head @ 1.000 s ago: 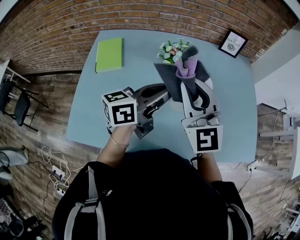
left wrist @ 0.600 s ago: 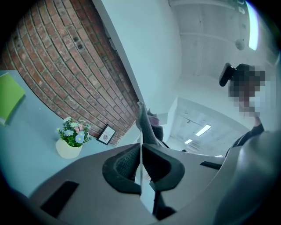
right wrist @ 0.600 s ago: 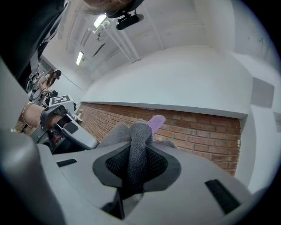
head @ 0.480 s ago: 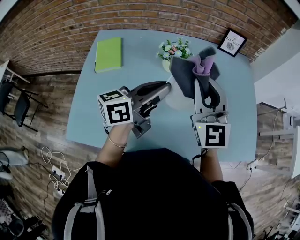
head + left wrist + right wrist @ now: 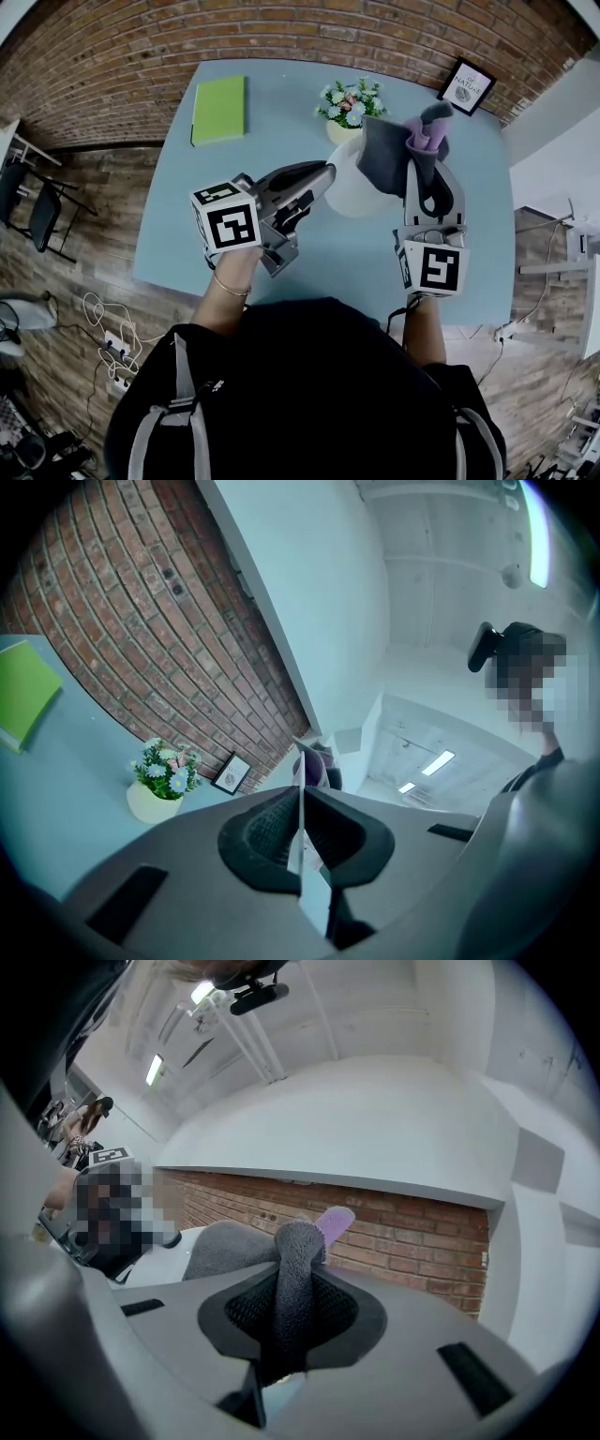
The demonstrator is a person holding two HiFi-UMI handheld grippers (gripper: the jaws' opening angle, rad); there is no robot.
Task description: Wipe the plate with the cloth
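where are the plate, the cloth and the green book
plate [image 5: 343, 183], head view, bare white face left of the cloth
cloth [image 5: 380, 155], head view, middle of its grey fold
green book [image 5: 218, 108], head view, middle of its cover

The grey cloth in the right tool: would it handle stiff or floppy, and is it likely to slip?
Probably floppy: the cloth hangs in loose folds from the right tool, which is shut on a bunched part of it. It is likely light, since that small pinch carries all of it. The knitted-looking surface suggests it grips rather than slips.
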